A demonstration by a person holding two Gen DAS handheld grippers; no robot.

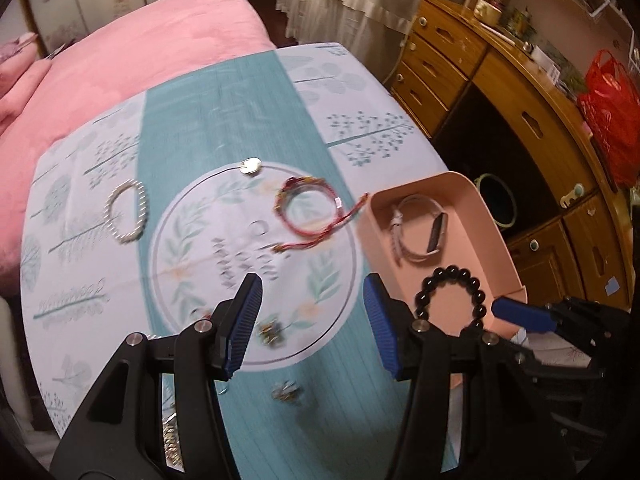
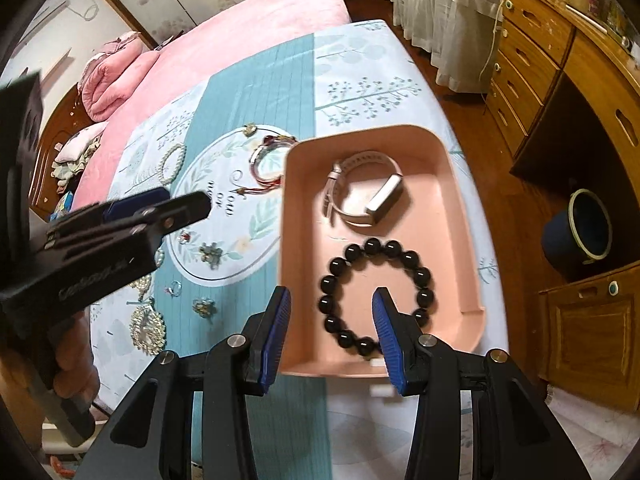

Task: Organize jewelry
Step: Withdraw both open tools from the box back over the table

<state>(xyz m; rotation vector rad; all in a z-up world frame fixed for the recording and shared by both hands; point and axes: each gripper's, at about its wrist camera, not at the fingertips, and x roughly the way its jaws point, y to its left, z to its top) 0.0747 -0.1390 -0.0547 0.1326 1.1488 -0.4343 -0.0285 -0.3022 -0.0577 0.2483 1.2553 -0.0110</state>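
Teal-and-white printed cloth [image 1: 240, 128] covers the surface under both grippers, with a pink blanket [image 1: 140, 52] beyond it and a wooden dresser [image 1: 532, 120] off to the right.

Ahead of the right gripper [image 2: 330, 320] sits the pink tray [image 2: 452, 184]; its near left wall lies between the parted, empty fingers. Only this view looks straight into the tray: a black bead bracelet [image 2: 416, 272] curls just past the fingertips, the right finger overlapping its ring, and a pale watch [image 2: 360, 196] lies farther in. It alone shows the person's hand [image 2: 76, 364] on the left gripper's [image 2: 192, 204] handle, and a large rhinestone brooch [image 2: 148, 328] to the left.

From the left wrist, the left gripper [image 1: 312, 292] hangs over the cloth's round leaf print, fingers apart with nothing between them. The tray [image 1: 400, 208] is to its right there, and a blue fingertip of the right gripper [image 1: 520, 316] shows by the tray's near end. Ahead lie a red cord bracelet [image 1: 308, 208], a pearl bracelet [image 1: 128, 212] farther left, and a thin chain with a pale pendant [image 1: 251, 166] beyond. Small blurred pieces [image 1: 272, 332] lie between and just behind the fingers; what they are I cannot tell.
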